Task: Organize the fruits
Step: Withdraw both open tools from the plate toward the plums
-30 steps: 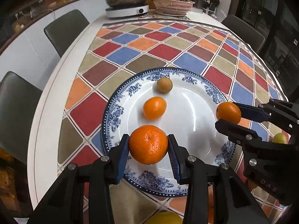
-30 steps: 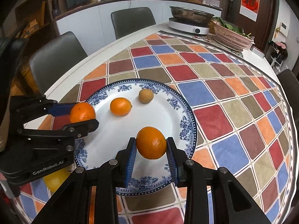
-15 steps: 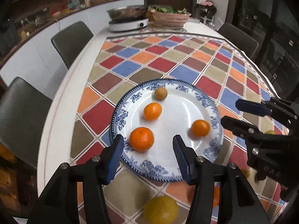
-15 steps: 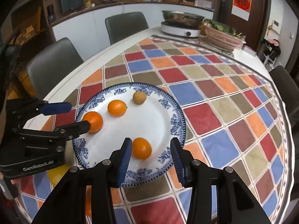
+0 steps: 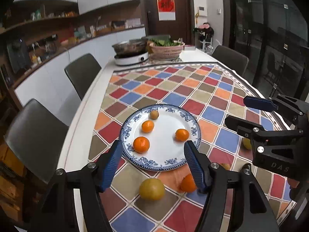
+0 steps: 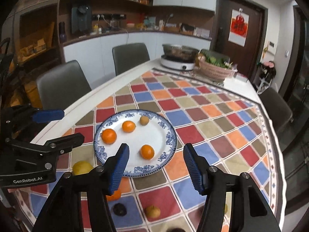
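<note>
Now we are holding both claws above the desk [image 5: 81, 119] with nothing in either. The left claw [image 5: 152, 164] is opening its jaws, about half spread, and no fruit sits between the pads. The right claw [image 6: 156, 166] is opening too, a little less wide, and it is just as empty.

To do this step well, we are judging that the next pick should come from the loose fruit lying nearer to us than the plate [image 5: 191, 119]. We should be dropping straight down over one fruit, keeping the jaws wide enough to clear it on both sides, and closing gently so it does not roll away across the checked cloth [image 5: 173, 89].

Ahead of the left claw, the plate is carrying three oranges [image 5: 141, 144] and a small brown fruit [image 5: 154, 114]. Below and just under its fingertips a yellow fruit [image 5: 152, 189] is lying on the cloth, with a loose orange [image 5: 187, 183] beside it, partly hidden by the right-hand finger.

Seen from the right claw, a small tan fruit [image 6: 152, 211] and a dark fruit [image 6: 119, 209] are lying beneath its jaws, close to us.
</note>
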The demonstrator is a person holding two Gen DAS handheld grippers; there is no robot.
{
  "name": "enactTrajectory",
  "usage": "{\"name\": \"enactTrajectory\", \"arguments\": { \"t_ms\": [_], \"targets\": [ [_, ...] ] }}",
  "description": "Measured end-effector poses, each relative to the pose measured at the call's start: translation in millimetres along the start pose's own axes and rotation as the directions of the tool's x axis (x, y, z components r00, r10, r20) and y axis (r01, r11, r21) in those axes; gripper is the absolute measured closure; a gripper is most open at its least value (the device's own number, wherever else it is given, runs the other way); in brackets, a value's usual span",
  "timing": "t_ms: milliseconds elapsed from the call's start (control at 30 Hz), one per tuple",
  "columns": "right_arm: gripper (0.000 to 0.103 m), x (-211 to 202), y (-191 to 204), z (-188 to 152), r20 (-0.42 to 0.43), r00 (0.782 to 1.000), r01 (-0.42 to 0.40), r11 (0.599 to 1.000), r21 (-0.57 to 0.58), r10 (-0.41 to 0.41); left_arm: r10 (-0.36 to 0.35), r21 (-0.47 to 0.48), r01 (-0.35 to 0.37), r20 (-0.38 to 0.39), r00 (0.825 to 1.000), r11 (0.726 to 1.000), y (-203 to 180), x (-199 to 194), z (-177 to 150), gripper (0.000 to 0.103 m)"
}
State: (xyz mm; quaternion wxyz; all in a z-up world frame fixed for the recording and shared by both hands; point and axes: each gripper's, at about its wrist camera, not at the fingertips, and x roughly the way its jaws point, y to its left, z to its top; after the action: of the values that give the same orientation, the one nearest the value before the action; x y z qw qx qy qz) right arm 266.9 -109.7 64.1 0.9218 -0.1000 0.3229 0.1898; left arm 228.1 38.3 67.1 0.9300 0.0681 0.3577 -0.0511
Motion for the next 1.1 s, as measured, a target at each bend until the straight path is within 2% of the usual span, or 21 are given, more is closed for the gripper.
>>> {"name": "enactTrajectory", "arguments": {
  "t_ms": [233, 600, 833, 1100],
  "targets": [
    [0.044, -36, -3, -18, 0.043, 0.998, 0.045, 0.999, 0.015, -0.045, 0.028, -0.012, -0.027, 0.074, 0.997, 1.000, -16, -35, -20, 0.034],
    [0.044, -72, -11, -61, 0.059, 0.995, 0.073, 0.996, 0.059, -0.077, -0.017, -0.062, 0.024, 0.114, 0.993, 0.998, -42, -58, -55, 0.034],
    [0.044, -83, -21, -90, 0.041, 0.993, 0.104, 0.989, 0.105, -0.109, -0.037, -0.076, 0.047, 0.129, 0.991, 0.996, -58, -55, -77, 0.034],
    [0.044, -81, -28, -122, 0.007, 0.989, 0.146, 0.981, 0.125, -0.148, -0.079, -0.035, 0.081, 0.078, 0.994, 0.996, -76, -34, -97, 0.034]
  ]
}}
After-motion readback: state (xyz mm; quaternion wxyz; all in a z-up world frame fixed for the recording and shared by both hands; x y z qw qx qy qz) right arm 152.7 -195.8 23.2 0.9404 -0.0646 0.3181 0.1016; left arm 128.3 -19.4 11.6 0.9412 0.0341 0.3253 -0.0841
